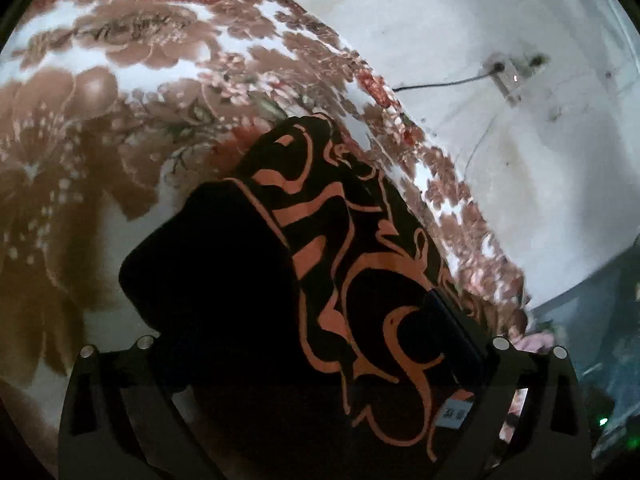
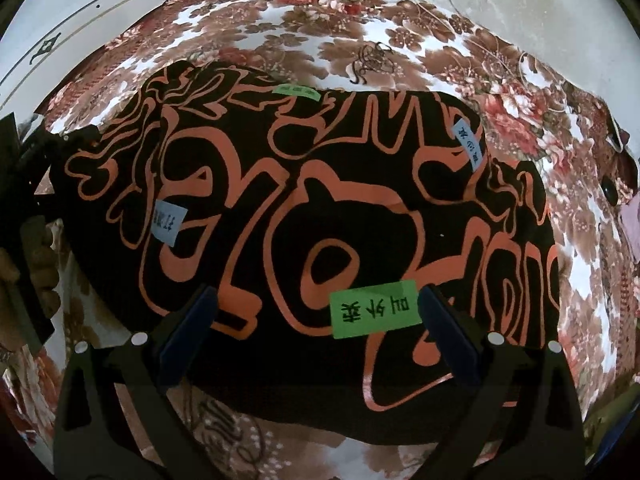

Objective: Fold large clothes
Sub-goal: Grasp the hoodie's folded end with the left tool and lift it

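Observation:
A black garment with orange swirl print (image 2: 320, 208) lies partly folded on a floral bedsheet (image 2: 280, 32). It carries green (image 2: 376, 309) and blue (image 2: 170, 222) paper labels. My right gripper (image 2: 316, 312) is open, its fingers spread over the garment's near edge. In the left wrist view the same garment (image 1: 352, 248) hangs bunched between the fingers of my left gripper (image 1: 320, 344); the right finger (image 1: 452, 332) shows against the cloth, the left finger is hidden by dark fabric.
The bedsheet (image 1: 100, 120) covers a bed against a white wall (image 1: 480, 40) with a socket and cable (image 1: 508, 72). A white door panel (image 2: 80, 12) stands at far left. A small dark object (image 2: 610, 192) lies at the sheet's right.

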